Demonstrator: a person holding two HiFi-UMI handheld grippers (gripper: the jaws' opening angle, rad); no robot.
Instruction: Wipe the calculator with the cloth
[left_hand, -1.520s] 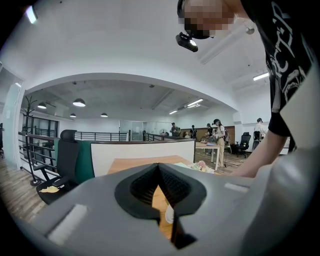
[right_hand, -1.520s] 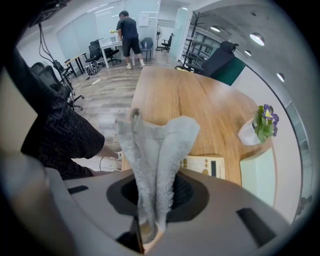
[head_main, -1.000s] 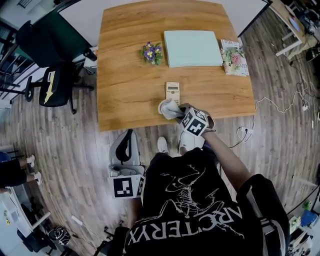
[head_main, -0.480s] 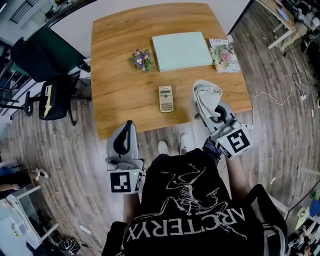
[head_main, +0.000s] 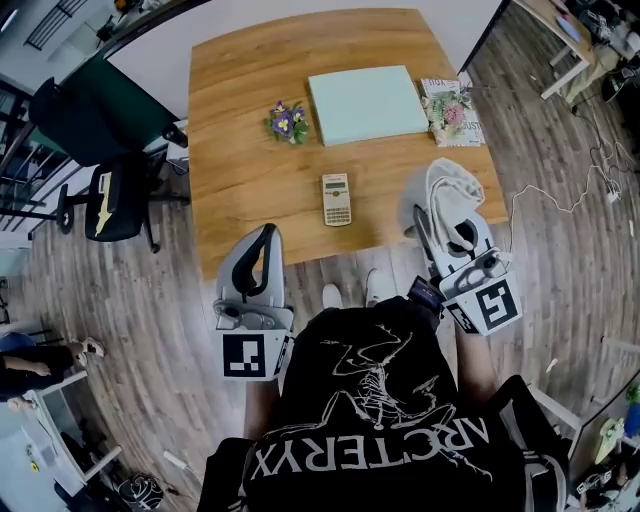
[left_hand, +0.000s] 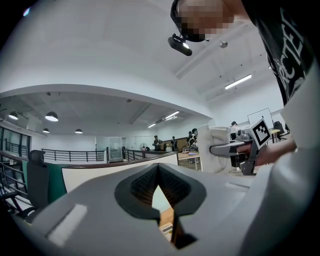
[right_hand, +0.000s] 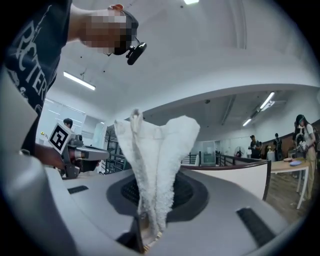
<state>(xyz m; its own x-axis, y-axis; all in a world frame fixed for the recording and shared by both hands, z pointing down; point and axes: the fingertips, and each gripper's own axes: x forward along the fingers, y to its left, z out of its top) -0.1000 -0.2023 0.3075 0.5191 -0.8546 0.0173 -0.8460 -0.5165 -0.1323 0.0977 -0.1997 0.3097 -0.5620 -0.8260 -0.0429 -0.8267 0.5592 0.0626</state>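
right claw (head_main: 443, 222) clamped on one white cloth (head_main: 452, 188), raised at the table's (head_main: 240, 170) front right corner | left claw (head_main: 262, 235) closed, empty | one calculator (head_main: 337, 198) flat mid-front on the wooden table, apart from both claws | behind it: one flower sprig (head_main: 285, 121), one pale green pad (head_main: 366, 104), one magazine (head_main: 451, 111) | plank floor (head_main: 120, 290)

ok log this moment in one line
right gripper: shut on cloth, pointing up | left gripper: shut, empty, short of table | calculator: flat on table, apart from cloth
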